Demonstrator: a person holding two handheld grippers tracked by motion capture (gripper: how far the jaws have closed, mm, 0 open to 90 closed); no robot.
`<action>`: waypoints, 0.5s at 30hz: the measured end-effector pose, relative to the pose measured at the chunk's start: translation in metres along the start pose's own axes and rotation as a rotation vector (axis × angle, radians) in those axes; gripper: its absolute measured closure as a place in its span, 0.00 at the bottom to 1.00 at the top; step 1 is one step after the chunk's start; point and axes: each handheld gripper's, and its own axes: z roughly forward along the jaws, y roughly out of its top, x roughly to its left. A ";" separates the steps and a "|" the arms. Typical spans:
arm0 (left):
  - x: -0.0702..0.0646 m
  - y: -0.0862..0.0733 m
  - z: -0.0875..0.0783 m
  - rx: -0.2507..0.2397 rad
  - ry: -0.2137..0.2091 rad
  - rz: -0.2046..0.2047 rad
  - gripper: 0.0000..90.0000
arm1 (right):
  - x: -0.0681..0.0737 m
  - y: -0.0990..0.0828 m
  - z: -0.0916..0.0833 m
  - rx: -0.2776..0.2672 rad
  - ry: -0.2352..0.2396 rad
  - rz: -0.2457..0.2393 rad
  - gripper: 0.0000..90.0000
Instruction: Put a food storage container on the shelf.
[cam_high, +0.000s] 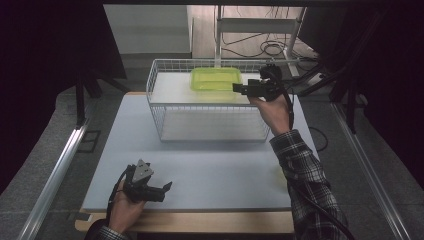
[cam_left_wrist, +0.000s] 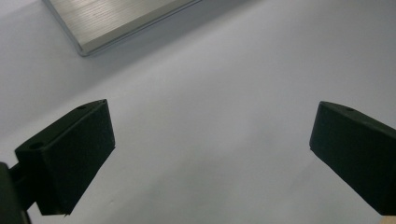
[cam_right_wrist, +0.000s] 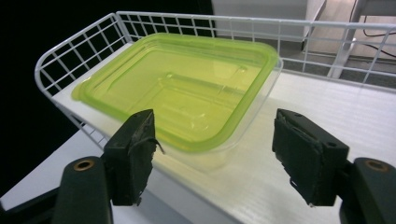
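Observation:
A yellow-green see-through plastic container (cam_high: 215, 79) (cam_right_wrist: 187, 88) lies on a white panel at the back of a white wire basket (cam_high: 159, 107) (cam_right_wrist: 65, 56). My right gripper (cam_high: 236, 89) (cam_right_wrist: 215, 135) hovers at the container's right side, pointing left at it. Its jaws are open, the container's near corner lies in the gap between them, and the pads are clear of it. At the table's front left, my left gripper (cam_high: 166, 191) (cam_left_wrist: 212, 135) is held low over the bare surface, open, with nothing between its jaws.
The pale grey table top (cam_high: 215, 172) stretches between the basket and the front edge. Metal rails run along the left (cam_high: 55, 170) and right (cam_high: 372, 180) sides; a rail (cam_left_wrist: 116, 18) shows in the left gripper view. Cables lie on the floor behind the basket.

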 end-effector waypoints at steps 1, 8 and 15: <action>0.000 0.000 0.000 -0.004 -0.001 -0.005 0.00 | 0.001 -0.002 -0.002 -0.001 -0.002 -0.003 0.32; 0.000 0.000 -0.001 -0.013 0.000 -0.007 0.00 | 0.004 -0.016 -0.011 -0.007 0.013 -0.028 0.28; 0.000 0.001 0.000 0.002 0.003 -0.004 0.00 | 0.012 -0.028 -0.018 0.002 0.015 -0.072 0.24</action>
